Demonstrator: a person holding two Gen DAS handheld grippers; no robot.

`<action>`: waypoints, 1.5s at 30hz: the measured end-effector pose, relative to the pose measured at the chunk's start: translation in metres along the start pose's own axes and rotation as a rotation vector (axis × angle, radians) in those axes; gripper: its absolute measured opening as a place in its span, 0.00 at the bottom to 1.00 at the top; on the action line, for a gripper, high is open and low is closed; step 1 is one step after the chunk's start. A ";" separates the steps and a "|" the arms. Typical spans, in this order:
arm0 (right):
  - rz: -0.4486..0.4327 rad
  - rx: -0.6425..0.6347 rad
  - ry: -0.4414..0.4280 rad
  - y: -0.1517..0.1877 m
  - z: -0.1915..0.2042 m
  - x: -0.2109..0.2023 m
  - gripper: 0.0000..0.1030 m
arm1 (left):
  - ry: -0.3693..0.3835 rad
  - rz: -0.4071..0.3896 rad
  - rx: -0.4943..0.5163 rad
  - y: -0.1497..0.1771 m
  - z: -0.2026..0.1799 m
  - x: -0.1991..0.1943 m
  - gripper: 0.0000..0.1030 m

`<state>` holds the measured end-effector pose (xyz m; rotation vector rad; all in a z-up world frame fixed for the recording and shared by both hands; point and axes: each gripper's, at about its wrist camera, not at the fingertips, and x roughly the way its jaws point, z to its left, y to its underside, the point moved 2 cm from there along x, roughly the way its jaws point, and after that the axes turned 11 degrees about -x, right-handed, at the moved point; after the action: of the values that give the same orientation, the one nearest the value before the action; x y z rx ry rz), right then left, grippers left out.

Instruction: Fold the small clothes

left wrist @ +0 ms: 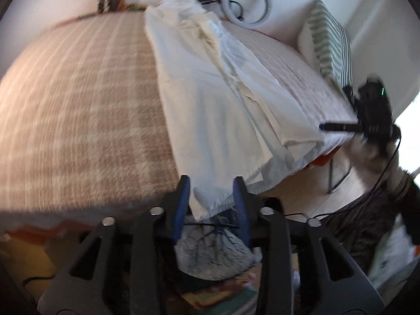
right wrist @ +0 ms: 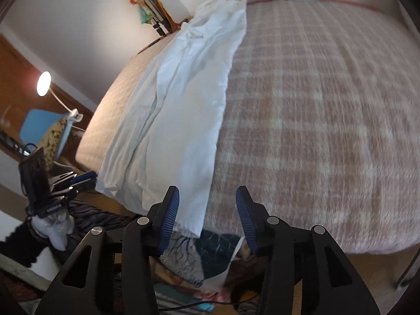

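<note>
A white garment (left wrist: 210, 92) lies folded lengthwise in a long strip across the pink checked blanket (left wrist: 78, 99), its near hem hanging over the bed's front edge. My left gripper (left wrist: 211, 186) is open, its blue pads either side of that hem corner without closing on it. In the right wrist view the same garment (right wrist: 181, 99) runs away from me; my right gripper (right wrist: 207, 199) is open, the hem's right corner lying between its fingers. The other hand-held gripper shows at each view's edge: the right gripper (left wrist: 338, 127) in the left wrist view, the left gripper (right wrist: 76, 181) in the right wrist view.
A striped pillow (left wrist: 330, 44) and a ring light (left wrist: 248, 2) sit at the bed's far side. A lit lamp (right wrist: 43, 84) and blue chair (right wrist: 39, 128) stand beyond the bed. Patterned cloth and cables (left wrist: 215, 252) lie on the floor below the bed edge.
</note>
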<state>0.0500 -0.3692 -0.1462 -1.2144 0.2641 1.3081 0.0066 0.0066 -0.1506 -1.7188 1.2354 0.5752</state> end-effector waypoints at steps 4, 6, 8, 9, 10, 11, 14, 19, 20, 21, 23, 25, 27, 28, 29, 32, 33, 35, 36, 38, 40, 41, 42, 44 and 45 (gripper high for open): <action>0.040 0.068 -0.117 0.008 -0.012 0.008 0.42 | 0.050 0.051 -0.126 -0.008 0.020 0.000 0.35; 0.049 0.090 -0.155 0.010 -0.013 0.010 0.40 | 0.069 0.077 -0.161 -0.010 0.026 0.006 0.35; 0.053 0.107 -0.187 0.011 -0.012 0.012 0.30 | 0.102 0.117 -0.195 -0.012 0.028 0.015 0.35; 0.068 0.118 -0.204 0.012 -0.012 0.015 0.27 | 0.119 0.134 -0.208 -0.013 0.030 0.018 0.35; 0.076 0.125 -0.213 0.013 -0.011 0.017 0.24 | 0.143 0.154 -0.226 -0.013 0.030 0.022 0.35; 0.082 0.130 -0.227 0.013 -0.009 0.018 0.24 | 0.155 0.159 -0.234 -0.013 0.030 0.023 0.35; 0.096 0.122 -0.256 0.011 -0.005 0.024 0.24 | 0.178 0.163 -0.253 -0.018 0.030 0.024 0.35; 0.101 0.136 -0.311 0.008 0.002 0.034 0.09 | 0.174 0.180 -0.253 -0.015 0.031 0.022 0.09; 0.096 0.121 -0.313 0.007 0.006 0.034 0.08 | 0.188 0.181 -0.265 -0.015 0.031 0.022 0.08; 0.090 0.100 -0.302 0.006 0.009 0.031 0.08 | 0.196 0.181 -0.267 -0.017 0.029 0.023 0.05; 0.072 0.079 -0.295 0.005 0.014 0.026 0.07 | 0.199 0.174 -0.255 -0.019 0.025 0.022 0.05; 0.056 0.105 -0.311 0.004 0.013 0.024 0.07 | 0.210 0.171 -0.255 -0.020 0.021 0.020 0.04; 0.042 0.138 -0.324 0.004 0.012 0.024 0.06 | 0.232 0.168 -0.264 -0.024 0.018 0.017 0.03; 0.031 0.150 -0.333 0.004 0.011 0.022 0.06 | 0.246 0.166 -0.272 -0.027 0.017 0.016 0.03; 0.016 0.158 -0.343 0.002 0.012 0.020 0.06 | 0.265 0.162 -0.281 -0.030 0.015 0.014 0.03; -0.040 0.174 -0.359 -0.007 0.013 0.011 0.06 | 0.292 0.139 -0.283 -0.043 0.009 0.013 0.02; -0.061 0.182 -0.364 -0.011 0.014 0.009 0.06 | 0.295 0.128 -0.280 -0.048 0.006 0.014 0.02; -0.098 0.195 -0.366 -0.020 0.013 0.006 0.06 | 0.297 0.105 -0.271 -0.062 0.001 0.015 0.02; -0.114 0.201 -0.363 -0.026 0.013 0.005 0.06 | 0.294 0.094 -0.268 -0.068 0.000 0.017 0.02; -0.143 0.211 -0.350 -0.038 0.010 0.003 0.06 | 0.292 0.070 -0.254 -0.083 -0.003 0.019 0.02; -0.163 0.225 -0.330 -0.050 0.010 0.005 0.06 | 0.288 0.049 -0.245 -0.099 -0.005 0.021 0.02; -0.172 0.236 -0.322 -0.057 0.008 0.006 0.06 | 0.286 0.041 -0.242 -0.106 -0.006 0.022 0.02; -0.178 0.247 -0.312 -0.064 0.006 0.008 0.06 | 0.279 0.031 -0.242 -0.114 -0.005 0.024 0.02; -0.188 0.264 -0.287 -0.078 0.000 0.011 0.06 | 0.262 0.006 -0.251 -0.132 -0.003 0.028 0.02; -0.191 0.271 -0.272 -0.084 -0.001 0.014 0.06 | 0.254 -0.009 -0.260 -0.142 0.000 0.031 0.02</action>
<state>0.1247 -0.3447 -0.1126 -0.8025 0.1209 1.2099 0.1477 0.0028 -0.1175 -2.0646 1.3757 0.5426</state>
